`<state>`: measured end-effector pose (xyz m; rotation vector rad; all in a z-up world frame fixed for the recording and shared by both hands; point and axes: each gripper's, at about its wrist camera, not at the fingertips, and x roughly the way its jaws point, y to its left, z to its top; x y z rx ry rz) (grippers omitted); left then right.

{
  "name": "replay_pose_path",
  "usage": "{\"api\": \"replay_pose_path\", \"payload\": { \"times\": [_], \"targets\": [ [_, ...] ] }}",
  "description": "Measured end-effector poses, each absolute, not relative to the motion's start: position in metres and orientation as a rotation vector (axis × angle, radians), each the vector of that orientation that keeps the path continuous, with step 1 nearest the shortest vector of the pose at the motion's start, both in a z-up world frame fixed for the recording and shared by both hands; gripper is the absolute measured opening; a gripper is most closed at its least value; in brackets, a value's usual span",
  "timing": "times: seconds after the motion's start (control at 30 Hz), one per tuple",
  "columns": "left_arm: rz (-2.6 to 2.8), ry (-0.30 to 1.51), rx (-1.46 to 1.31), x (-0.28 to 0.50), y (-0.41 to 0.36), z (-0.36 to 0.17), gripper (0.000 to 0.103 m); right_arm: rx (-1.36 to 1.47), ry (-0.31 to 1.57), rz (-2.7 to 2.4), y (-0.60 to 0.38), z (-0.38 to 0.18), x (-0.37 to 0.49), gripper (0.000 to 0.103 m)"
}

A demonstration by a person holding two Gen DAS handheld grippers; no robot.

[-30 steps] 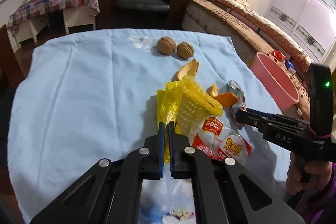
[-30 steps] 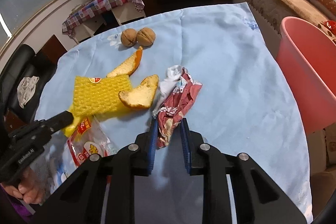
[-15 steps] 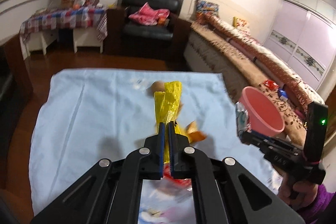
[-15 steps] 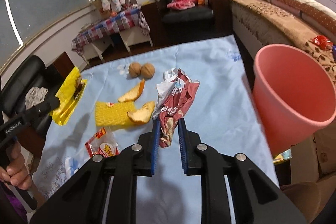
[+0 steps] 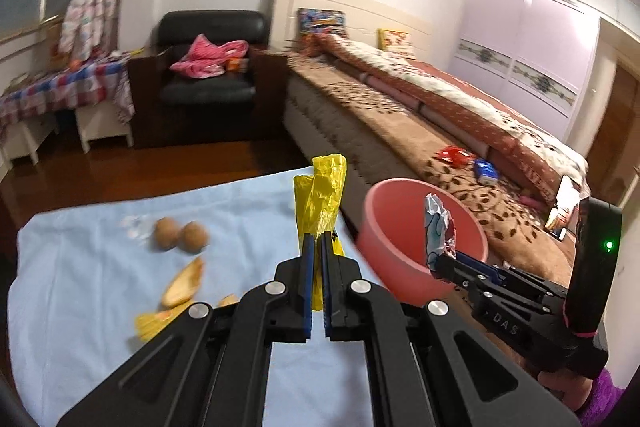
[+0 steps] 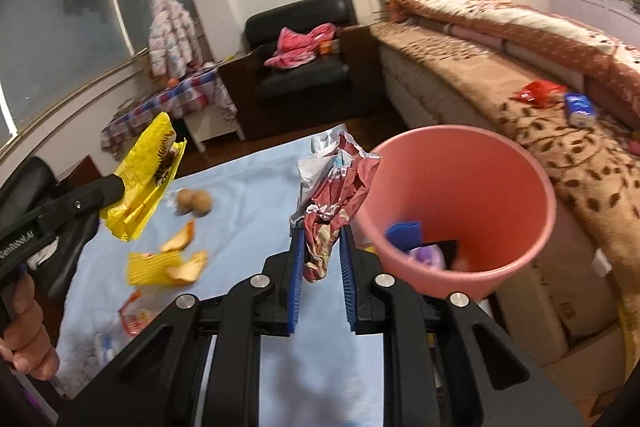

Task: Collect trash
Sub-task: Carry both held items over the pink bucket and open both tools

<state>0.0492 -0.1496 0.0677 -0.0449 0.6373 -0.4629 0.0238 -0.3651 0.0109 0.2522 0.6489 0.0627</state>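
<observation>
Now that both pieces are lifted off the cloth (image 5: 100,307), the left gripper (image 5: 316,259) is clamping the yellow bag (image 5: 320,195) and the right gripper (image 6: 322,255) is pinching the red wrapper (image 6: 336,203), both closing on the bin (image 6: 536,187) at 2 o'clock; drop is next.

My bench (image 6: 256,187) wears a pale blue cloth. On it lie two walnuts (image 6: 195,201) side by side, orange peel pieces (image 6: 179,242) nearer me, a yellow bubble-wrap sheet (image 6: 150,267) under one peel, and a red-and-white snack wrapper (image 6: 136,315) closest.
</observation>
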Motion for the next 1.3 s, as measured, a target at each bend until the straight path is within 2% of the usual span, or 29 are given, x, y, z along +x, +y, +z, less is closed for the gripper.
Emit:
{"api": "replay_pose_path", "payload": {
  "times": [0.57, 1.1, 1.3],
  "targets": [
    [-0.625, 0.701, 0.011, 0.082, -0.286, 0.050, 0.003, 0.342, 0.657, -0.076, -0.456, -0.013, 0.027, 0.018],
    [-0.647, 0.775, 0.052, 0.102, -0.331, 0.014, 0.003, 0.365, 0.707, -0.116, -0.483, -0.039, 0.041, 0.018],
    [-0.640, 0.785, 0.047, 0.103, -0.331, 0.011, 0.007, 0.412, 0.726, -0.112, -0.489, -0.045, 0.045, 0.020]
  ]
}}
